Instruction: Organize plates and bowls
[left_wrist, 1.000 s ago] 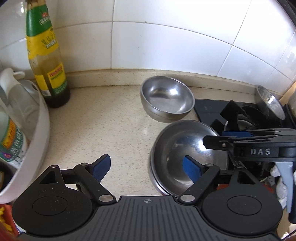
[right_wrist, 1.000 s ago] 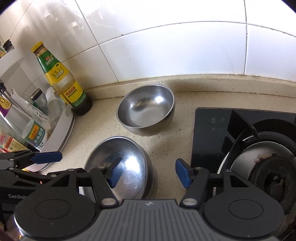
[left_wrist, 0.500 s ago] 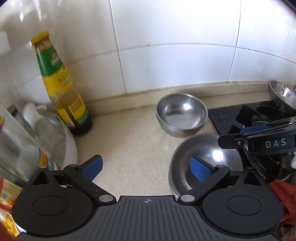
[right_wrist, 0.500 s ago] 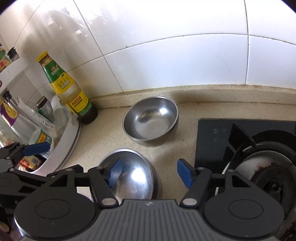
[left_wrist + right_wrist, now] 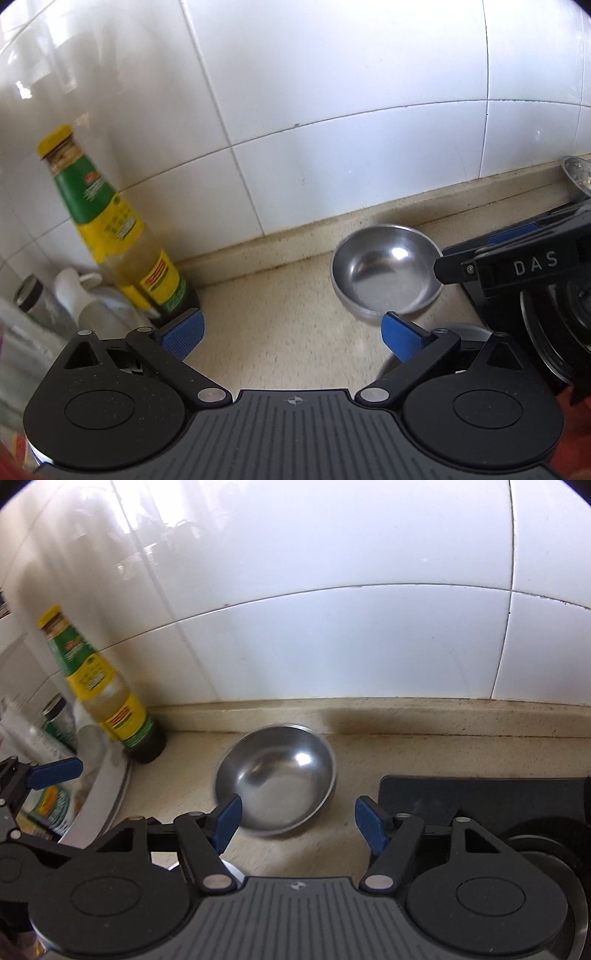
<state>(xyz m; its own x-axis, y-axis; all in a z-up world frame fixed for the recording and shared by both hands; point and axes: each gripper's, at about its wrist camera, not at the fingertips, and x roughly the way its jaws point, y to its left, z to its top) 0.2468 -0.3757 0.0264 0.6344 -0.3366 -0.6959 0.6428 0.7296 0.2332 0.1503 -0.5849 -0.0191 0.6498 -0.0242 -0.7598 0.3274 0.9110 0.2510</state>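
Two grippers, left gripper [image 5: 291, 334] and right gripper [image 5: 297, 821], have pulled up and back, jaws wide open and holding nothing. One small steel bowl [image 5: 276, 779] sits on the bench [image 5: 280, 332] at 12 o'clock, untouched. So stacking hasn't begun. At 5 o'clock the big bowl [image 5: 460, 328] is mostly hidden now.
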